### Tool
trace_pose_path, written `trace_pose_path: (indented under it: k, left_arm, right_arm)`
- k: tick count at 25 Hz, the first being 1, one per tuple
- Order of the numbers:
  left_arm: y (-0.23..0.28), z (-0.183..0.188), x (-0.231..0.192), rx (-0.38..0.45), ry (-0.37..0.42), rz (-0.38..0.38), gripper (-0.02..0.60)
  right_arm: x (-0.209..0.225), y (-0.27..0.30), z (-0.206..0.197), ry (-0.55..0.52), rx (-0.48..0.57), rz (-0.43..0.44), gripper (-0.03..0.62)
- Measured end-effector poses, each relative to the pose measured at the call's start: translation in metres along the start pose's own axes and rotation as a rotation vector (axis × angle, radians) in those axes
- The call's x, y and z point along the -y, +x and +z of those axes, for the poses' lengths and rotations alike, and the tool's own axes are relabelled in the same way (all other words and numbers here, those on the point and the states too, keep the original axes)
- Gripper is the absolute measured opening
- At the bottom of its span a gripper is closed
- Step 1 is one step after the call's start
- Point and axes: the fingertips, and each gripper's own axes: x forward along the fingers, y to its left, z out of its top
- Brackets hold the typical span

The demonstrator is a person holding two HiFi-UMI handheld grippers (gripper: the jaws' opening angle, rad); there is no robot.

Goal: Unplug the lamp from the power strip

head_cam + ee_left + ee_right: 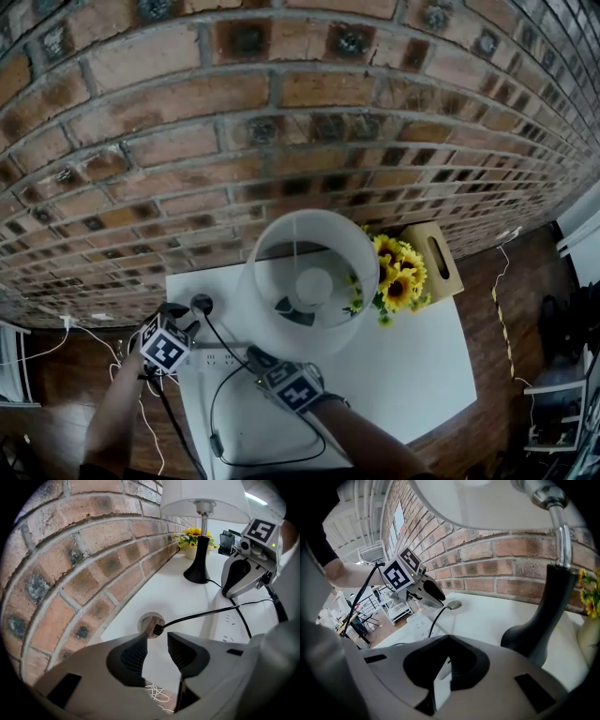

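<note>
The lamp (314,272) has a white shade and a black base (198,564) and stands on the white table (412,366). The white power strip (220,357) lies at the table's left, between the two grippers. A black cord (201,616) runs from beside a round cable hole (151,622) across the strip. My left gripper (158,639) is open above that hole, the cord's end just past its tips and nothing between its pads. My right gripper (446,638) is shut, tips touching, over the strip near the lamp base (543,620).
A brick wall (281,112) backs the table. Sunflowers (398,277) and a wooden box (434,258) stand right of the lamp. The black cord loops near the table's front edge (272,459). Wooden floor, white cables and shelving lie to the left (370,616).
</note>
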Motion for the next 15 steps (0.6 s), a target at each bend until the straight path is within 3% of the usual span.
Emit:
trace_pose_path:
  k: [4,8,10,15]
  left_arm:
    - [-0.013,0.001,-0.008,0.053,-0.080,0.024,0.137]
    - [-0.028,0.005,-0.014,0.175,-0.203,0.026,0.018]
    - [-0.036,0.006,-0.011,0.216,-0.274,0.004,0.020]
    - [-0.056,0.003,-0.009,0.343,-0.585,-0.029,0.018]
  right_arm:
    - [0.001,0.000,0.000,-0.006,0.001,-0.003,-0.002]
    - [0.002,0.001,-0.001,-0.011,-0.003,-0.004,-0.002]
    - [0.002,0.001,-0.001,-0.018,-0.005,-0.002,-0.002]
    - [-0.001,0.003,-0.005,-0.013,-0.019,0.009,0.000]
